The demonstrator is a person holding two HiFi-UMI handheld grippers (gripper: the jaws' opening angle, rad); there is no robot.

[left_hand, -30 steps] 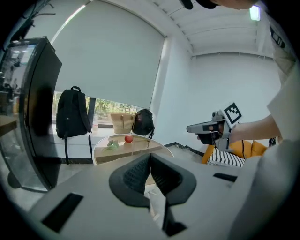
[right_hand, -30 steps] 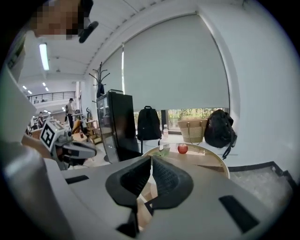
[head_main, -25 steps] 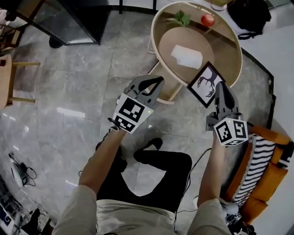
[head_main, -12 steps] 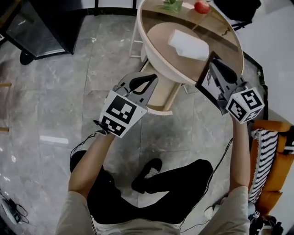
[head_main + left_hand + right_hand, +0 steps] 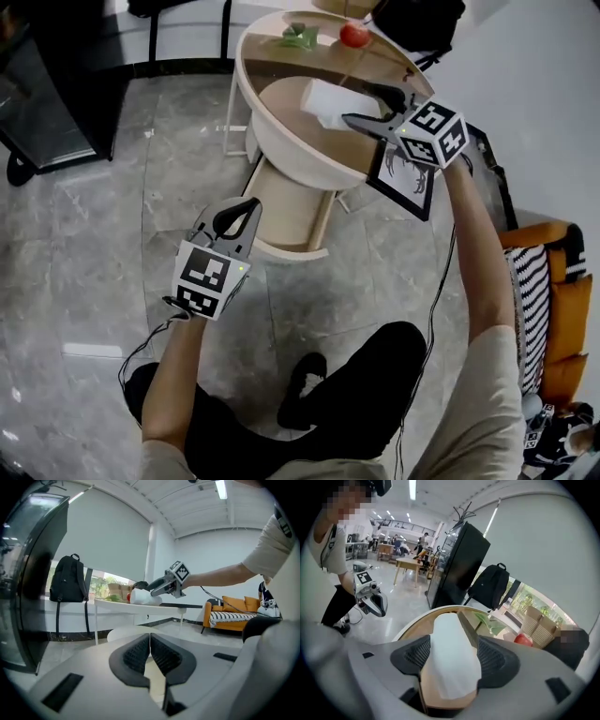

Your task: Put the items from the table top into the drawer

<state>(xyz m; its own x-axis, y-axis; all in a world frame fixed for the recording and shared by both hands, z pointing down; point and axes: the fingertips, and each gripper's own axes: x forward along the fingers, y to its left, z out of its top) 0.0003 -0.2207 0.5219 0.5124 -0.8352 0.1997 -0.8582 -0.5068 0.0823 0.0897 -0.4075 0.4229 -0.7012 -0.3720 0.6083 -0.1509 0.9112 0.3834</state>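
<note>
A white soft pack (image 5: 323,101) (image 5: 447,630) lies on the round wooden table (image 5: 272,150). My right gripper (image 5: 354,103) (image 5: 454,658) hovers over it. Its jaws are opening, and the pack shows between them with the pads off it. A black picture frame (image 5: 405,178) sits beside the table's right rim below that hand, out of the jaws; I cannot tell what it rests on. A red apple (image 5: 353,35) and green leaves (image 5: 298,37) lie at the table's far side. The wooden drawer (image 5: 291,211) stands pulled out under the table. My left gripper (image 5: 248,204) (image 5: 150,641) is shut and empty at its left front.
A black backpack (image 5: 70,581) leans behind the table. An orange sofa (image 5: 553,309) with a striped cushion stands at the right. A tall black cabinet (image 5: 452,564) stands at the far left. Grey tiled floor (image 5: 112,234) surrounds the table, and the person's legs are close below.
The right gripper let go of the picture frame, swung left over the table to the white pack and opened its jaws. The left gripper sank toward the drawer's front, still shut.
</note>
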